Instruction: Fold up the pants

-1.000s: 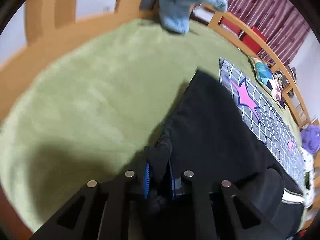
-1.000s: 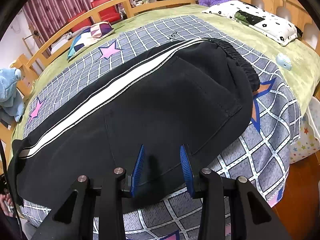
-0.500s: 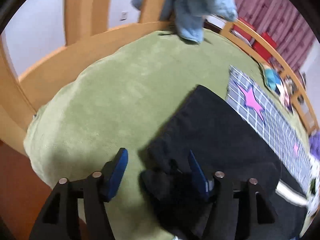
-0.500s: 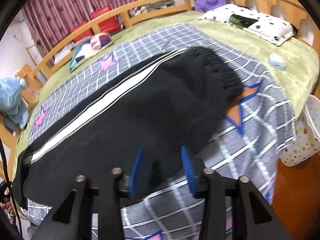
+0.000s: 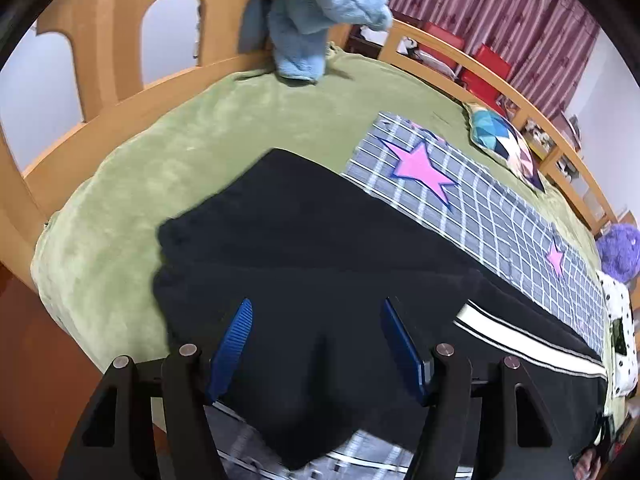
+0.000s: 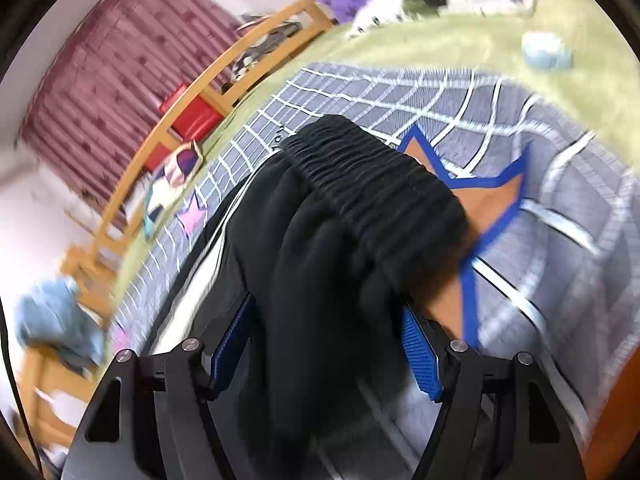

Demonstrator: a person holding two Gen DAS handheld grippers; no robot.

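Pants: black knit trousers with a white side stripe [image 5: 320, 248], flat on grid-and-star blanket [image 5: 480, 200] over green bedcover [image 5: 168, 168].
Left gripper [image 5: 316, 336]: released, hovering above leg end.
Right gripper [image 6: 328, 340]: spread, straddling bunched waistband, not clamped.
Progress: legs look stacked lengthwise; crosswise folds left.

My right gripper [image 6: 326, 344] stands wide apart, its blue pads [image 6: 418, 354] on either side of a bunched ridge of the black pants [image 6: 340, 240]. The fabric runs up between my fingers without either pad clearly pressing it (blur makes contact hard to judge). The ribbed elastic waistband [image 6: 384, 184] lies ahead, resting on the grey checked blanket [image 6: 560, 220] beside an orange star [image 6: 492, 196]. A wooden bed rail [image 6: 192, 96] curves behind.
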